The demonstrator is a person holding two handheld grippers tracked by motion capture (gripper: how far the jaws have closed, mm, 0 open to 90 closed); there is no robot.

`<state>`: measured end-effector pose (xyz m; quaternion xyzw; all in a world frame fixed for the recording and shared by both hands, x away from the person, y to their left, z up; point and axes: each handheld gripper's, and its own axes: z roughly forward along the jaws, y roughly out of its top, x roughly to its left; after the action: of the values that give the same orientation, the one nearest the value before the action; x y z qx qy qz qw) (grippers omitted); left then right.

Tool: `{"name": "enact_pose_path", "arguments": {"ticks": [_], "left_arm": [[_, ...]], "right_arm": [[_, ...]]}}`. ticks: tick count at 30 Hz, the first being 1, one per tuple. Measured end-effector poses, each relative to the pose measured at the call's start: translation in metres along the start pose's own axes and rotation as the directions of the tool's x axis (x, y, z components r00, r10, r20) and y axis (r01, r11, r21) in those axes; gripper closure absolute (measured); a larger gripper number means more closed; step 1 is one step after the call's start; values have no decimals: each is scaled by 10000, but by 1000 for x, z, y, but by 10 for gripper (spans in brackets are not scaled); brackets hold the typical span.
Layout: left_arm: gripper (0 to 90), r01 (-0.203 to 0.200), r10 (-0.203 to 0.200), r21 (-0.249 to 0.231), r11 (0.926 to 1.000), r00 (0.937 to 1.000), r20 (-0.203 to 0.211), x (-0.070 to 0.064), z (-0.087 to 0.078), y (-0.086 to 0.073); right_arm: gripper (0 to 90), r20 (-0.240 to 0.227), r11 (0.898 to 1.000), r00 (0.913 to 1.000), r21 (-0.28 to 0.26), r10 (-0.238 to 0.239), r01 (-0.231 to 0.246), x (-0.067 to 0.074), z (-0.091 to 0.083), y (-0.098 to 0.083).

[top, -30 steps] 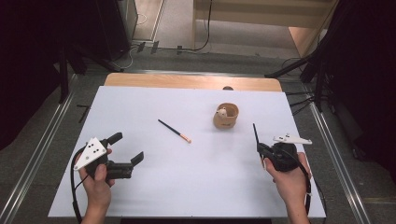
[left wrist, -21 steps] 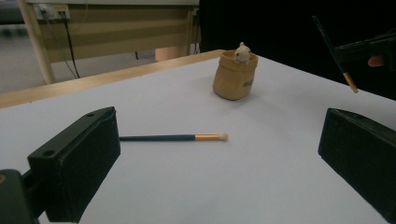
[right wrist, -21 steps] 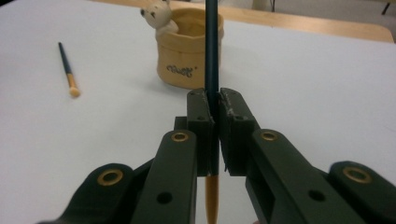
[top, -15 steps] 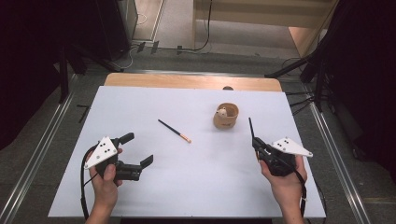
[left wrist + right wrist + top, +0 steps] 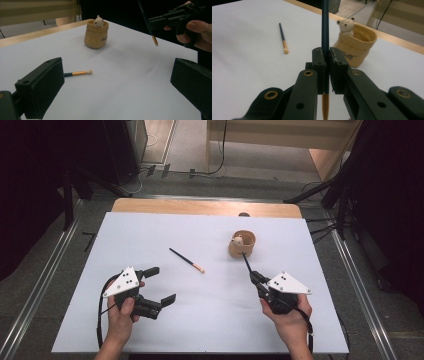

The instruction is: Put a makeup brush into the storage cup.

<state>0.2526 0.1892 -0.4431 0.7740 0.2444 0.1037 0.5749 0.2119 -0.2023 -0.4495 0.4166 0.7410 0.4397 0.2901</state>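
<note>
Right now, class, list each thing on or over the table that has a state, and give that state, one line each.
Left gripper: open, holding nothing, above the table.
Right gripper: shut on a brush, off the table.
Held brush: clamped mid-handle, pointing toward the pot.
Loose brush: lying flat on the table, untouched.
Pot: upright, a small bear figure at its rim.

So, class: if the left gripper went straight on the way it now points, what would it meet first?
Probably the brush lying on the table, just ahead of the open left gripper. The pot stands farther along; depth is hard to judge.
</note>
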Motion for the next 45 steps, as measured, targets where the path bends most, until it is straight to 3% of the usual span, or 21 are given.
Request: {"name": "enact_pose_path", "arguments": {"ticks": [4,8,17,19,21,26,36,38,39,45], "left_arm": [[0,232,-237,199,9995,9994,269,1,4,-1],[0,453,-469,308,9985,9976,514,2,7,-1],[68,467,-499,564,9973,9971,572,-5,13,1],[74,453,-498,698,9965,9967,639,-6,15,1],[137,468,-522,826,9955,9965,656,-6,16,2],[154,445,-561,1156,9923,9935,991,-8,20,2],[294,564,-750,1495,9871,9897,1219,-13,25,4],[336,558,-758,1524,9867,9888,1284,-13,26,4],[348,546,-789,1676,9843,9868,1414,-14,27,5],[429,498,-911,1921,9801,9728,2129,-17,30,7]], "right_arm": [[852,-309,9999,9994,-64,-122,120,6,2,1],[852,-605,9975,9957,-138,-702,695,17,5,4],[852,-1369,9871,9777,-378,-1594,1556,38,12,6],[852,-1504,9827,9712,-397,-1849,1810,42,13,7],[852,-1632,9780,9643,-471,-2084,2034,46,15,7],[852,-2056,9608,9385,-681,-2773,2689,57,16,8],[852,-2630,9344,8967,-917,-3560,3441,71,19,8],[852,-2634,9322,8943,-883,-3617,3511,73,20,8],[852,-2669,9235,8844,-881,-3830,3734,76,21,7],[852,-2810,9020,8580,-936,-4300,4215,83,24,6]]}}
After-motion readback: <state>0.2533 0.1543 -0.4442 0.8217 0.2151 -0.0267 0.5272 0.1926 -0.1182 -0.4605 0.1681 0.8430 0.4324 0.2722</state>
